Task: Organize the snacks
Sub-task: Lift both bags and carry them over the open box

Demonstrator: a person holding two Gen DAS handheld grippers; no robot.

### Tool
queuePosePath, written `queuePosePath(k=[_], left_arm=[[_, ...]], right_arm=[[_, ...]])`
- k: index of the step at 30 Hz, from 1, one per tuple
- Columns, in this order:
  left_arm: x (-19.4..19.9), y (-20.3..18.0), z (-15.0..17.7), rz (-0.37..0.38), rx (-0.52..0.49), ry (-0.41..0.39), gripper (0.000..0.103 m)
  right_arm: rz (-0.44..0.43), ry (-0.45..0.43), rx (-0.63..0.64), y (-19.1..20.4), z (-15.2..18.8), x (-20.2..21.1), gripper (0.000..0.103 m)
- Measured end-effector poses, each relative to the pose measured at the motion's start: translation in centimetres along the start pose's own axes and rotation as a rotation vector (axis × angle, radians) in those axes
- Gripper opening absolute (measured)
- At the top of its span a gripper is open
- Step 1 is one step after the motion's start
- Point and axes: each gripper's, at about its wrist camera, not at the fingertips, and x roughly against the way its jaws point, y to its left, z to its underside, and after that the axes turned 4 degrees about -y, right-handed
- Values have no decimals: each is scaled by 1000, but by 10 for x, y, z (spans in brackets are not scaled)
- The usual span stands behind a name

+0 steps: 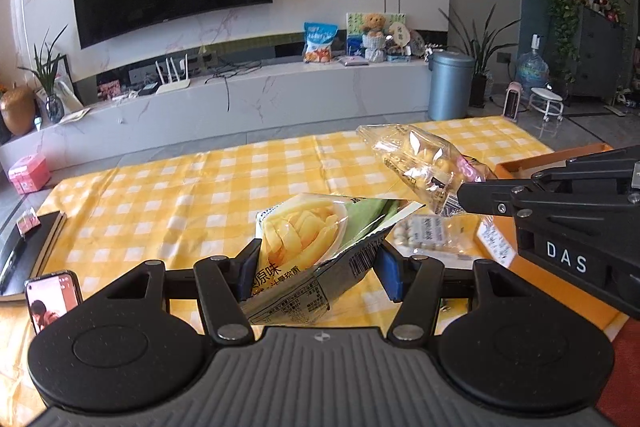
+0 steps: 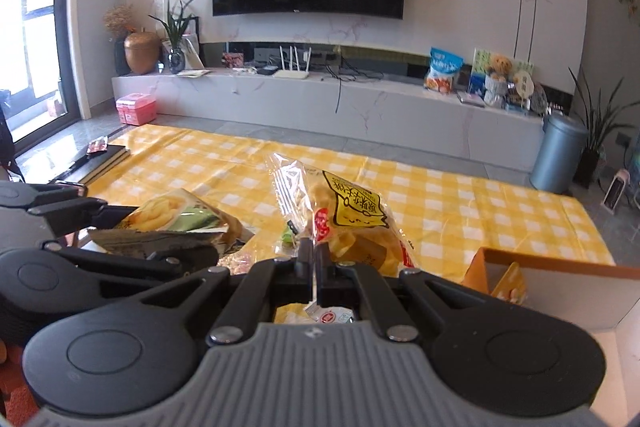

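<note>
My left gripper (image 1: pixel 316 269) is shut on a green and yellow chip bag (image 1: pixel 316 231), held above the yellow checked cloth (image 1: pixel 180 195). It also shows in the right wrist view (image 2: pixel 172 223). My right gripper (image 2: pixel 312 259) is shut on a clear bag of yellow snacks (image 2: pixel 348 223), lifted off the cloth. That bag shows in the left wrist view (image 1: pixel 420 163), at the tip of the right gripper (image 1: pixel 464 199). A clear packet of small white balls (image 1: pixel 424 233) lies on the cloth under it.
An orange box (image 2: pixel 504 275) stands at the right, also in the left wrist view (image 1: pixel 520 171). A phone (image 1: pixel 52 299) and a dark notebook (image 1: pixel 32 251) lie at the left edge. A TV bench (image 2: pixel 320 99) and a grey bin (image 2: pixel 560 155) stand beyond the cloth.
</note>
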Motion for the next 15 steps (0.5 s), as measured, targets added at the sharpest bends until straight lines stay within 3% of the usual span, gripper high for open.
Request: queuePosePath(k=[9,15], left_arm=[[29,-26,-20,66,-55,-93,67],[35,-51,-34,171,-96,-136,67]], right_arm=[[36,-91,114,-17,-10,64,0],[87,-107,153,-41,-13,95,0]])
